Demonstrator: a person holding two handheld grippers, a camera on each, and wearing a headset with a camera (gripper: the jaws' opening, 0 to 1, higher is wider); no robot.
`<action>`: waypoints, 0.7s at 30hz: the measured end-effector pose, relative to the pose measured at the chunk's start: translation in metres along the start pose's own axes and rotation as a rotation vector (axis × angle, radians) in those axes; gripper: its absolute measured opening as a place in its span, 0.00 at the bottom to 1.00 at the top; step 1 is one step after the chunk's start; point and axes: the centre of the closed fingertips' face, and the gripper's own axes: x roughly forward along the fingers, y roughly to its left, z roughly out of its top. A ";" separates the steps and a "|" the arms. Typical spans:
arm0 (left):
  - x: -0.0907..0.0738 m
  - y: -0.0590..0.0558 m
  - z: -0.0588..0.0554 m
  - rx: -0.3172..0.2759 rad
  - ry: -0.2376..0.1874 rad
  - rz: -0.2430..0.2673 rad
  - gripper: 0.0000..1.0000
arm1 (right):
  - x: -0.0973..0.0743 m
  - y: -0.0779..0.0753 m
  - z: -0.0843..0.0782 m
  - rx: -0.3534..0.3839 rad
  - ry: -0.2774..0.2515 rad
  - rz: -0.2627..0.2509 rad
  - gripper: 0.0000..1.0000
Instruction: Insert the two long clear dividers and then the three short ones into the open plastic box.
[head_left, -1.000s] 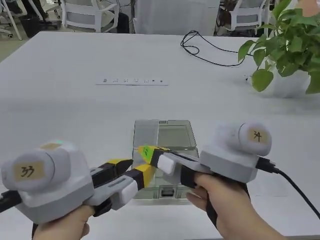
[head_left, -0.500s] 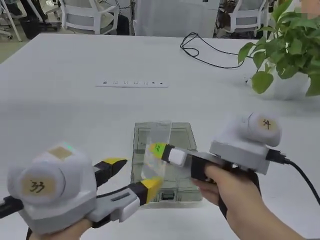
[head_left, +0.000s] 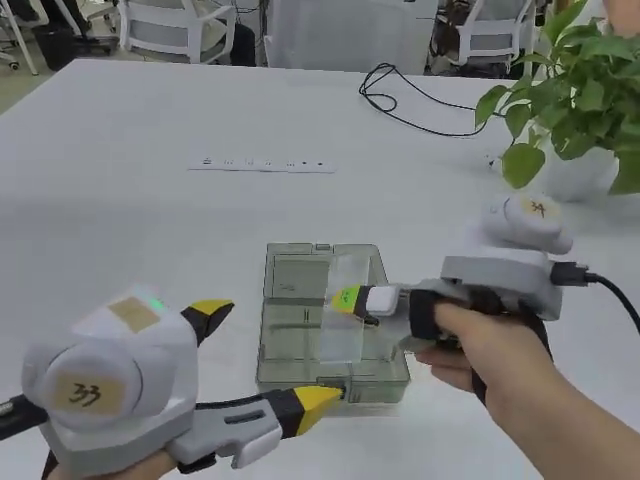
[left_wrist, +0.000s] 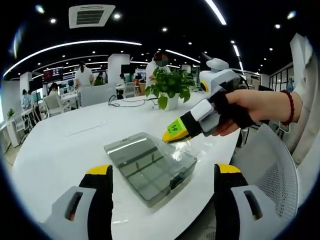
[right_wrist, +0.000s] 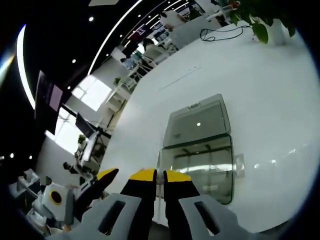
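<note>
The right gripper (head_left: 345, 298) has its jaws pinched shut on a clear divider (head_left: 343, 338), which hangs edge-down over the open plastic box (head_left: 268, 330) on the surface (head_left: 150, 220) (the box lies directly beneath the jaws). The left gripper (head_left: 265, 355) hovers at the box's near edge, jaws spread wide and empty.

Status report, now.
Left gripper open, near box front. Right gripper shut on clear divider, upright over box. Seating unclear.
</note>
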 end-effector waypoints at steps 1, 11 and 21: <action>0.001 0.000 0.000 0.000 -0.001 -0.004 0.87 | 0.000 -0.003 -0.001 -0.007 0.021 -0.018 0.06; 0.005 -0.004 0.002 0.036 -0.014 -0.030 0.98 | 0.000 -0.019 -0.005 0.027 0.119 -0.127 0.06; 0.008 -0.008 0.000 0.075 -0.014 -0.050 1.00 | 0.004 -0.036 -0.014 0.050 0.227 -0.221 0.06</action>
